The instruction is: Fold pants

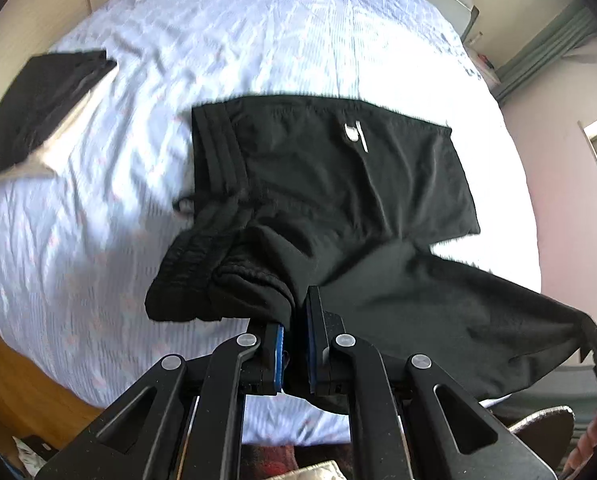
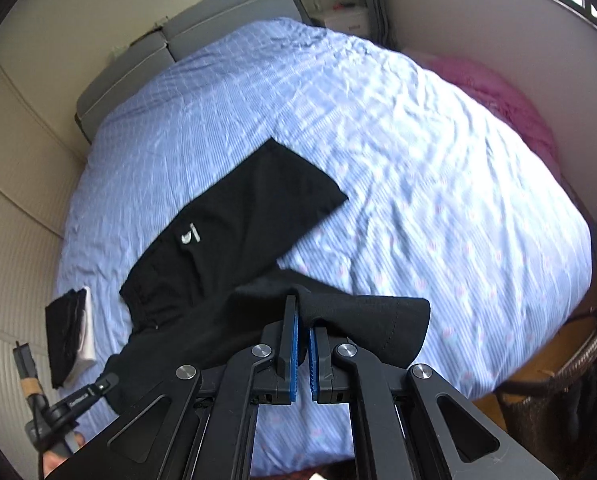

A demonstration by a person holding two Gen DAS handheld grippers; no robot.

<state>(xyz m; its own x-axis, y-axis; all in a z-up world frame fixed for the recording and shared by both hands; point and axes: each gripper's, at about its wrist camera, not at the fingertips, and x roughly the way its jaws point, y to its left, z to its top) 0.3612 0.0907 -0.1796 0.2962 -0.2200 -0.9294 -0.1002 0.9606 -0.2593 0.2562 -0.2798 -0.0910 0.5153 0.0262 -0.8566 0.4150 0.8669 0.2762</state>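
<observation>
Pants: black track pants of thin smooth fabric (image 1: 322, 168), lying partly on the bed, with one portion lifted off the sheet between the two grippers.
Bed: wide mattress under a pale blue checked sheet (image 1: 186, 32), wrinkled across its surface.
Left gripper: black two-finger tool with blue pads (image 1: 296, 324), jaws clenched on a bunched fold at the ribbed waistband end of the pants.
Right gripper: black two-finger tool with blue ribbed pads (image 2: 303, 332), jaws closed on a fold of black fabric that drapes over and to the right of its fingers.
Logo: small white mark (image 1: 354, 134) on the flat portion of the pants, facing up.
Left wrist view only: three dark side stripes (image 1: 218, 148) along the flat portion's left edge; a drawcord loop just left of the bunched waistband; the far fabric corner stretched toward the right frame edge.
Right wrist view only: grey padded headboard (image 2: 202, 28); pink fluffy blanket (image 2: 510, 108) at the bed's far right side; barred window top right; dark woven basket at lower right.
Both views: a folded stack of black and white garments (image 2: 70, 340) near the bed's left edge, well apart from the pants.
</observation>
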